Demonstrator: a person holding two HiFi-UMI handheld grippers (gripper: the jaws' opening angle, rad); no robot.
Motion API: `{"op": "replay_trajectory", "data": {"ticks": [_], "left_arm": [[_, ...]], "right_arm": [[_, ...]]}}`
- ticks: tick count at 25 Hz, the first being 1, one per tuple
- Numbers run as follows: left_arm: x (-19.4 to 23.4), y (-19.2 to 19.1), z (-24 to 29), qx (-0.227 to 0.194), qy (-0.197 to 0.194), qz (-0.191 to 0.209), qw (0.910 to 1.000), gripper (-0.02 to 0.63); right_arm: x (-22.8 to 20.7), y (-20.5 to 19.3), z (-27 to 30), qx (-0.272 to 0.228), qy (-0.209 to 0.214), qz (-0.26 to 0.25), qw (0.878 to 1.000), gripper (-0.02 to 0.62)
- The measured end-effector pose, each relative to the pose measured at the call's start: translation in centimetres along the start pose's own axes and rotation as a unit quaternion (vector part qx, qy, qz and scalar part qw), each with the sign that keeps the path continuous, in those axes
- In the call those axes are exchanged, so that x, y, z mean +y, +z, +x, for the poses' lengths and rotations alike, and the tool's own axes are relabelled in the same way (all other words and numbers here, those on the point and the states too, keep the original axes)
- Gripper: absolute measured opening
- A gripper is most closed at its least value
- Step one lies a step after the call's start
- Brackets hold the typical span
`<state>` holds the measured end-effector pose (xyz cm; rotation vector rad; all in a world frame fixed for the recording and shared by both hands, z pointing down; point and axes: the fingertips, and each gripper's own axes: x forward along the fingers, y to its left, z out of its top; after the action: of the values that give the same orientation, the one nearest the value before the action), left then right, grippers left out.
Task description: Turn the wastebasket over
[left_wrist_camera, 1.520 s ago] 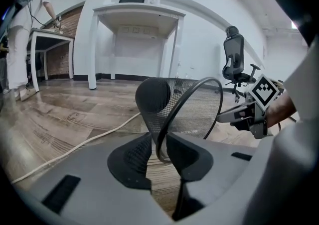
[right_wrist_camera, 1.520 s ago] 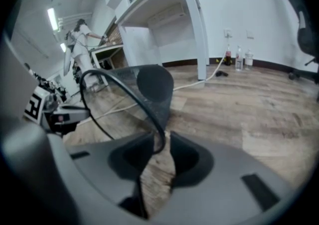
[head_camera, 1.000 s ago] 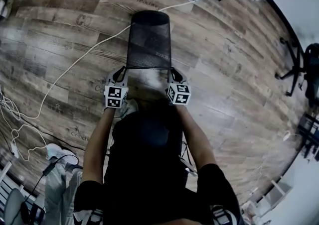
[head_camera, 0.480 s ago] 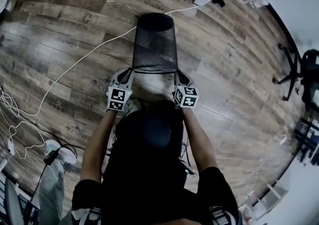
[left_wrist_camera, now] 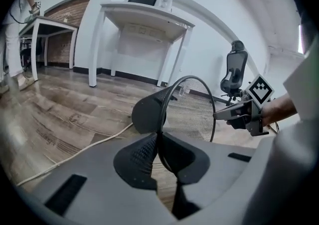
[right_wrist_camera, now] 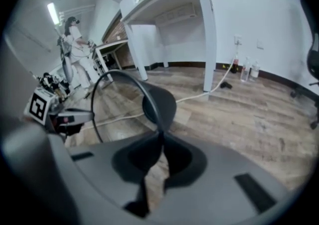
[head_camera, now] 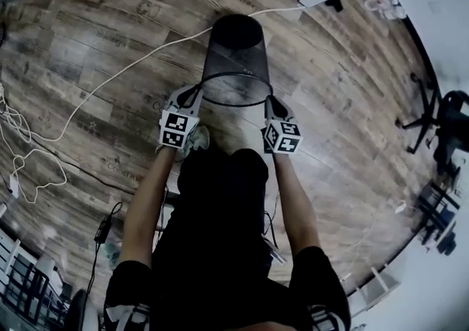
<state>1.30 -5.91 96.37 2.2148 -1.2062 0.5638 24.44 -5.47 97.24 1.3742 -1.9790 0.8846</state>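
Note:
The wastebasket [head_camera: 234,58] is black wire mesh. It hangs above the wood floor, its closed bottom pointing away from me and its open rim [head_camera: 236,105] toward me. My left gripper [head_camera: 193,95] is shut on the rim's left side. My right gripper [head_camera: 269,102] is shut on the right side. In the left gripper view the rim wire [left_wrist_camera: 158,137] sits pinched between the jaws, with the basket [left_wrist_camera: 149,114] beyond and the right gripper [left_wrist_camera: 239,114] across the hoop. The right gripper view shows the same pinch on the rim [right_wrist_camera: 160,139], the basket [right_wrist_camera: 162,107] and the left gripper [right_wrist_camera: 75,117].
A white cable [head_camera: 110,80] runs over the floor under the basket, and more cables [head_camera: 22,154] lie at the left. A white desk [left_wrist_camera: 144,15] stands ahead, an office chair [left_wrist_camera: 234,72] to the right. A person [right_wrist_camera: 75,40] stands at a far bench. Bottles [right_wrist_camera: 246,69] stand by the wall.
Both grippers have risen together with the wastebasket, lifting it off the floor. Its rim now shows as a wider oval toward me.

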Motion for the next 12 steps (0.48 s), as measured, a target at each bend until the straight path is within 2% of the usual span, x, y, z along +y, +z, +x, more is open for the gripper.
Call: {"op": "replay_trajectory", "data": {"ticks": [6,12], "left_arm": [[-1.3,1.5,-3.5,0.038,-0.010,-0.047,0.9981,0.066],[-1.4,2.7,-8.5,0.072,0.010,-0.116,0.9906,0.071]], "right_arm": [[1.6,2.5,-3.3,0.046,0.015,0.007,0.999,0.052],[4.9,4.1,-6.2,0.106,0.040,0.011,0.994,0.046]]}}
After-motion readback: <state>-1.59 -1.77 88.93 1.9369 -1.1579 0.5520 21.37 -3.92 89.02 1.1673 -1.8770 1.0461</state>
